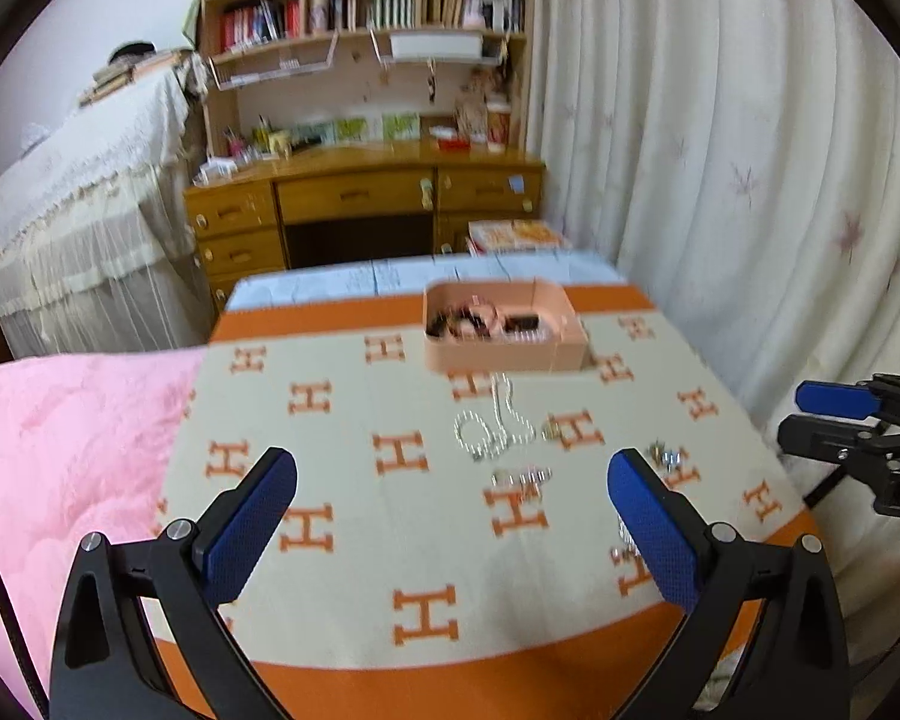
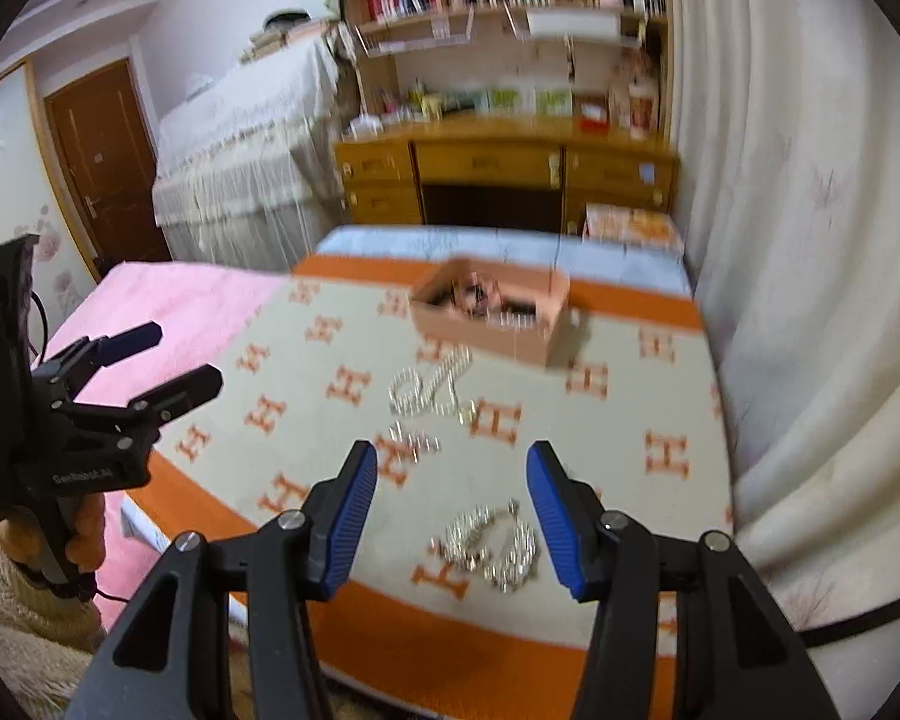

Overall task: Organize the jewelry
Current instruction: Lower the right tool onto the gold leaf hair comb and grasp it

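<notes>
1. The left tongs (image 1: pixel 452 471), black arms with blue textured pads, stand spread wide and hold nothing, above the beige blanket with orange H letters and an orange border (image 1: pixel 342 480).
2. The right tongs (image 2: pixel 452 471), of the same build, are parted less widely and are also empty; a tangle of silver chain jewelry (image 2: pixel 489 546) lies on the blanket between and just below their pads.
3. Further out lie a looped silver beaded necklace (image 1: pixel 495 423) and smaller silver pieces (image 1: pixel 521 476).
4. Beyond them sits a pink rectangular box (image 1: pixel 504 354) with dark and pink jewelry inside.
5. A fluffy pink bedcover (image 1: pixel 60 450) lies left of the blanket; behind stand a wooden desk with drawers (image 1: pixel 354 198), a bookshelf (image 1: pixel 366 0) and a pale curtain (image 1: pixel 720 150).
</notes>
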Available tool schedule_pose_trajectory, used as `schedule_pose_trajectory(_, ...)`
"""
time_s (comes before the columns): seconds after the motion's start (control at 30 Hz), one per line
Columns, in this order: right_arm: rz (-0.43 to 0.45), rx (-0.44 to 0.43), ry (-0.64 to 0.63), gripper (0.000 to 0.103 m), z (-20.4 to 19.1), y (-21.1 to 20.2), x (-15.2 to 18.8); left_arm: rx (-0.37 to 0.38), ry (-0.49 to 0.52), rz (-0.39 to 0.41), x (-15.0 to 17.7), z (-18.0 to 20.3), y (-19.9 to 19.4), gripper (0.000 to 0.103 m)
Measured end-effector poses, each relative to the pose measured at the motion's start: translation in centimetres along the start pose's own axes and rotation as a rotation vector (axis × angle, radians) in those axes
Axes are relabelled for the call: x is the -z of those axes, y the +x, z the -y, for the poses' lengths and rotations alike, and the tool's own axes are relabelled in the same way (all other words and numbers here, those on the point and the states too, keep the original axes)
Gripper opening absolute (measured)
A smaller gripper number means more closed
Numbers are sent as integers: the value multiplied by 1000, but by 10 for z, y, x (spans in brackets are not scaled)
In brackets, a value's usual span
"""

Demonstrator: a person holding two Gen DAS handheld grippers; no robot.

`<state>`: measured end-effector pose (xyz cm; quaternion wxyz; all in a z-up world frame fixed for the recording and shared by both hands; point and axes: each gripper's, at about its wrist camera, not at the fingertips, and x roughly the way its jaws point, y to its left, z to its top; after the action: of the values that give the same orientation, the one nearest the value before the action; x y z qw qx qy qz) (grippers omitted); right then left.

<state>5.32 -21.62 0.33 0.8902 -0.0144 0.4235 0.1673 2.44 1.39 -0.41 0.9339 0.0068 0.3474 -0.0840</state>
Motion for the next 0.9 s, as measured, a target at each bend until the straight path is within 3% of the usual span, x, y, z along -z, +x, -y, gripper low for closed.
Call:
schedule_pose_trajectory(0.37,-322,0,262,52,60,94,43,31,-43,-163,28,-1,54,103)
schedule_pose_trajectory(0.5,-371,1,302,52,66,113,49,30,-57,-197,34,-4,66,103)
schedule_pose_trajectory(0.73,-400,60,213,52,46,136,54,42,-77,-239,40,-10,80,103)
schedule_pose_trajectory(0.9,-403,108,152,27,36,144,57,44,-75,-249,42,-14,87,103)
